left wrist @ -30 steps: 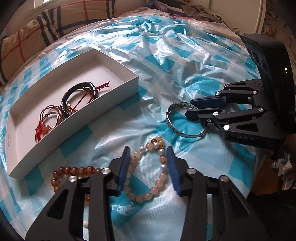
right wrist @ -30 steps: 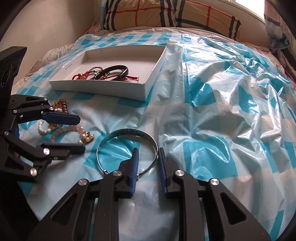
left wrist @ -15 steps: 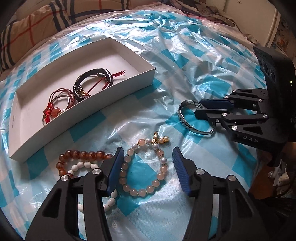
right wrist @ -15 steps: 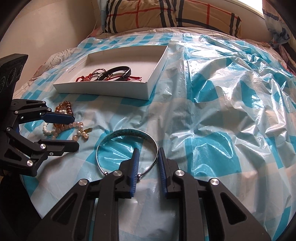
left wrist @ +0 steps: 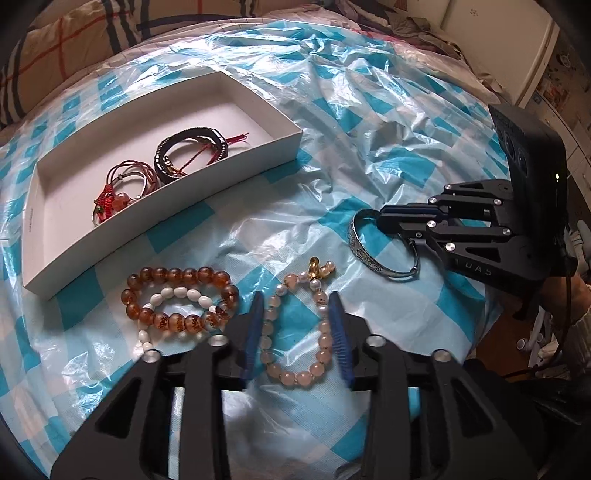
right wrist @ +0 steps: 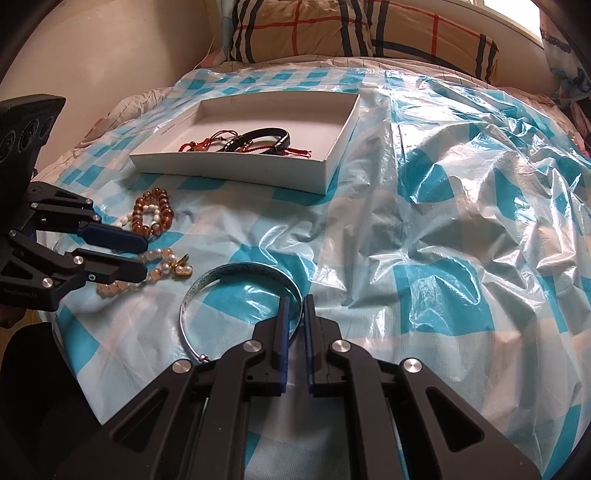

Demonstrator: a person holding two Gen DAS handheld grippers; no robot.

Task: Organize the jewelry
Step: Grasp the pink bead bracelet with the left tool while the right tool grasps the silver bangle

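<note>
A silver bangle (left wrist: pixel 360 254) (right wrist: pixel 236 267) lies on the blue-checked plastic sheet. My right gripper (right wrist: pixel 296 301) (left wrist: pixel 382 219) is shut on its near rim. A pink bead bracelet (left wrist: pixel 295 378) (right wrist: pixel 173 269) with gold charms lies flat between the jaws of my left gripper (left wrist: pixel 296 299) (right wrist: pixel 144 257). Those jaws are opening and the pads stand apart from the beads. Left of it an amber bead bracelet (left wrist: pixel 177 275) (right wrist: pixel 142 206) rings a white bead bracelet (left wrist: pixel 184 293). The white box (left wrist: pixel 166 206) (right wrist: pixel 229 171) holds a black bracelet (left wrist: pixel 192 133) and red cord bracelets (left wrist: pixel 122 177).
The crinkled plastic sheet (right wrist: pixel 461 221) covers a bed. A plaid pillow (right wrist: pixel 332 29) (left wrist: pixel 74 44) lies behind the box, with a wall (right wrist: pixel 92 55) beside it. The bed's edge drops off just behind the right gripper, and a white cabinet (left wrist: pixel 498 37) stands further back.
My left gripper's jaws widened and it drew back, bringing the amber and white bracelets into view. My right gripper's jaws closed onto the bangle's rim.
</note>
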